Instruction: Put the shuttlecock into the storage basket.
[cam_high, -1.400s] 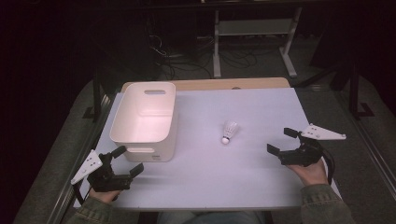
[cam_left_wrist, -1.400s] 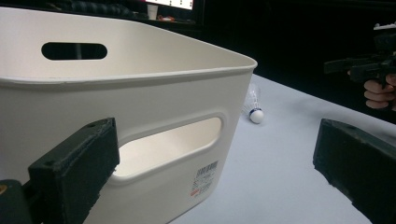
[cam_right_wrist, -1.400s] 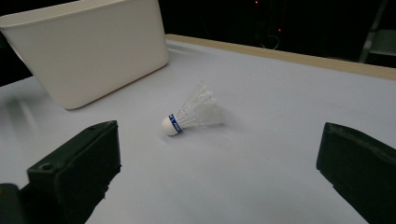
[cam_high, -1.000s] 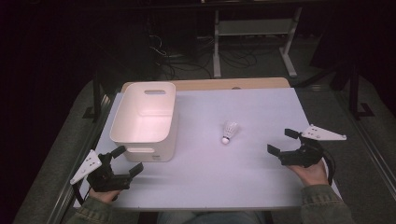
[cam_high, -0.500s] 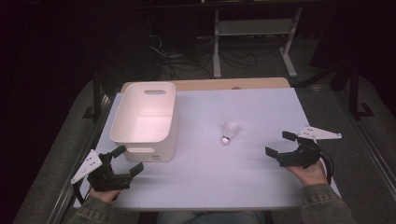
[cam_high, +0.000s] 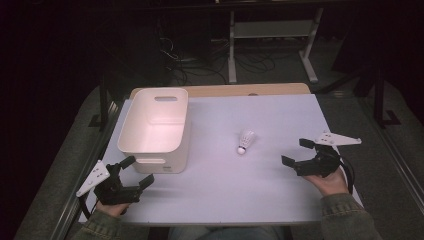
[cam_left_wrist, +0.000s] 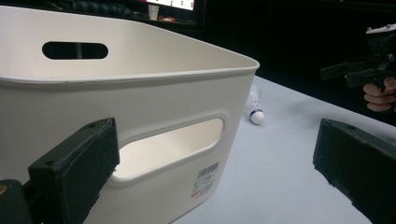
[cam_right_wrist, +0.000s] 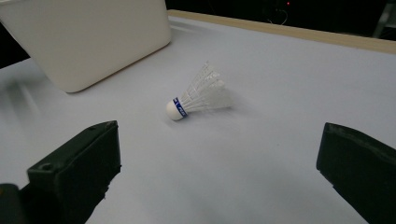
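A white shuttlecock (cam_high: 245, 140) lies on its side in the middle of the white table top (cam_high: 225, 195), cork toward me; in the right gripper view the shuttlecock (cam_right_wrist: 198, 96) shows a blue band by its cork. A white plastic bin (cam_high: 155, 127) with handle slots stands at the left. My right gripper (cam_high: 298, 154) is open, low over the table a hand's width right of the shuttlecock. My left gripper (cam_high: 137, 172) is open at the bin's near end, and the bin wall (cam_left_wrist: 140, 116) looms just beyond its jaws.
A wooden strip (cam_high: 225, 90) runs along the table's far edge. Beyond it, in the dark, stand a metal frame (cam_high: 272, 42) and floor cables (cam_high: 195, 65). Grey floor flanks the table on both sides.
My right gripper has crept a little left toward the shuttlecock. The left gripper, the bin and the shuttlecock have stayed put.
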